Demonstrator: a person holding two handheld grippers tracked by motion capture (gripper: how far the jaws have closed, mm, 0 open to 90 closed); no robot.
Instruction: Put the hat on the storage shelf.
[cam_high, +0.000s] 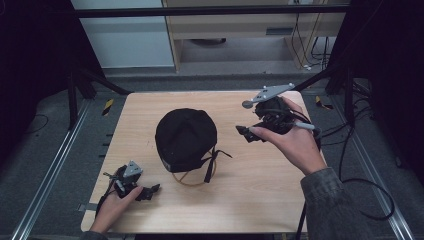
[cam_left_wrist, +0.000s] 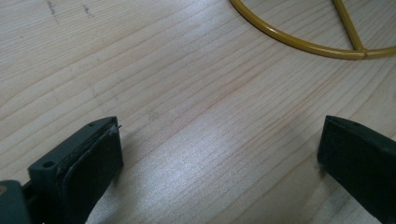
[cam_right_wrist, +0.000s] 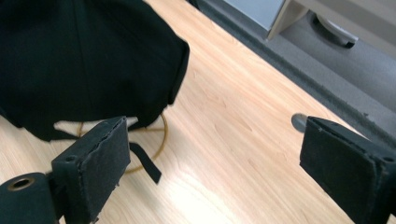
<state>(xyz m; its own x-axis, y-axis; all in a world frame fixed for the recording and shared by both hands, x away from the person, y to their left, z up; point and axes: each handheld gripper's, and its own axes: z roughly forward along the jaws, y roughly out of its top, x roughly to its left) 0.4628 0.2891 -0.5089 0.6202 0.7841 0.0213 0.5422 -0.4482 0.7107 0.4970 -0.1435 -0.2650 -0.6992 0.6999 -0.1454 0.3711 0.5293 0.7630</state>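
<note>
Cap (cam_high: 185, 137) sits mid-table on a wire stand (cam_high: 188, 178). Both grippers empty, jaws spread: left (cam_high: 151, 191) near front-left corner, right (cam_high: 245, 133) beside the cap. Grab the brim edge squarely, lift straight up.

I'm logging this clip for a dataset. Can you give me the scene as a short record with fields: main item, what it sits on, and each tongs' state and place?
main item: black cap, mid-table
support: cap sits over a yellow wire stand
surface: wooden table
left tongs: open, holding nothing, low at the table's near left, apart from the cap
right tongs: open, holding nothing, raised right of the cap, pointing toward it
contact: neither tongs touches the cap
</note>
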